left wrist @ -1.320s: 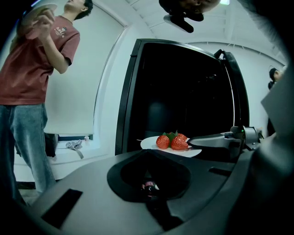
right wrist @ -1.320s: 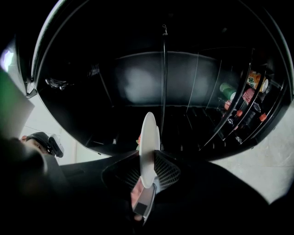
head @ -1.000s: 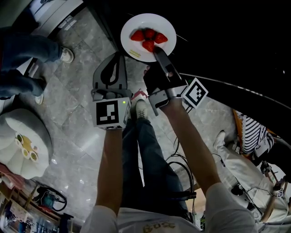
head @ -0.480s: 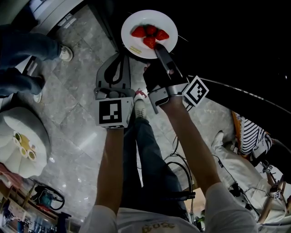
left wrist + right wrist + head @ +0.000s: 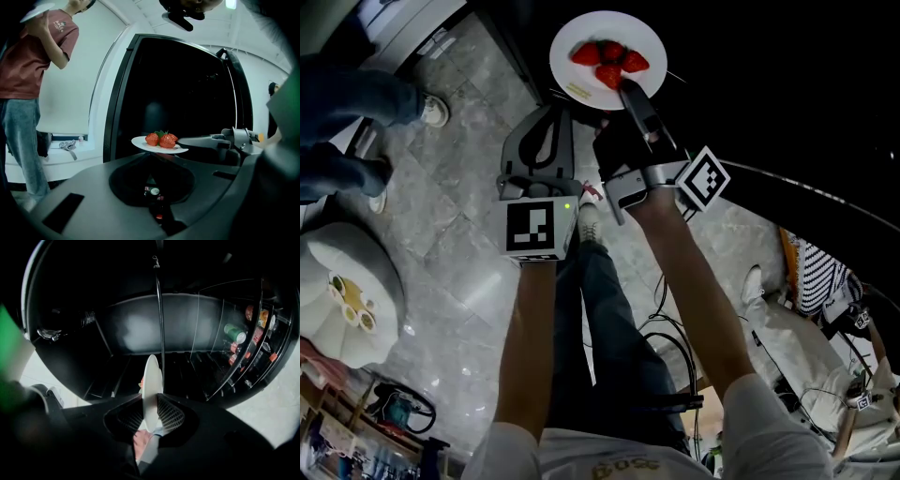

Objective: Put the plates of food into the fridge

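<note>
A white plate point(image 5: 581, 67) with strawberries point(image 5: 609, 61) hangs at the mouth of the dark open fridge point(image 5: 769, 84). My right gripper point(image 5: 630, 92) is shut on its near rim. In the right gripper view the plate point(image 5: 151, 385) stands edge-on between the two ribbed pads point(image 5: 169, 413), with the fridge shelves point(image 5: 140, 376) behind it. My left gripper point(image 5: 551, 111) is just left of the plate and below it, its fingers together with nothing between them. From the left gripper view the plate point(image 5: 140, 142) sits level in front of the black fridge opening point(image 5: 178, 93).
Bottles point(image 5: 236, 333) fill the fridge door racks on the right. A person in a red shirt point(image 5: 42, 56) stands to the left, feet point(image 5: 431, 112) on the tiled floor. A white round stool point(image 5: 347, 291) and floor cables point(image 5: 675, 356) lie behind.
Both grippers have moved forward toward the fridge, carrying the plate of strawberries a little farther into the opening.
</note>
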Demonstrator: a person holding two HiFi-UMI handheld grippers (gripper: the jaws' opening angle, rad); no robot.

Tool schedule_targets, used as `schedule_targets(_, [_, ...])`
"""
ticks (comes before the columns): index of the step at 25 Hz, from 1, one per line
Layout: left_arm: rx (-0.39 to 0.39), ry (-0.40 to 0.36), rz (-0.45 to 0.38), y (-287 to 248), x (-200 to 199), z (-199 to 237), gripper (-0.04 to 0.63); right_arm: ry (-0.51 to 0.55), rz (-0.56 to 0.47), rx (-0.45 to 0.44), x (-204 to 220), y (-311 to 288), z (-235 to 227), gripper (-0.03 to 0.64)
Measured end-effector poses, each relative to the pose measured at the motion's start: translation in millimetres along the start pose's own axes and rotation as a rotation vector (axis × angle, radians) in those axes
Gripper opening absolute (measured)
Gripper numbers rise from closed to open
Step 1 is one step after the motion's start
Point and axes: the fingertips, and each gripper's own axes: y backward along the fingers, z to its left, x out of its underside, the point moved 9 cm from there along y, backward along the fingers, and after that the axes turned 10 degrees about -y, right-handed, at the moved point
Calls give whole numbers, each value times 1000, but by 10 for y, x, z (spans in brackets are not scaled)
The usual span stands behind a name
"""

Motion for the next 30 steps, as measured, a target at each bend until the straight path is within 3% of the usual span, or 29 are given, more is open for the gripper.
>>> schedule_targets(30, [59, -15, -27, -112, -33, -156, 6, -66, -56, -8, -55, 12, -76, 72])
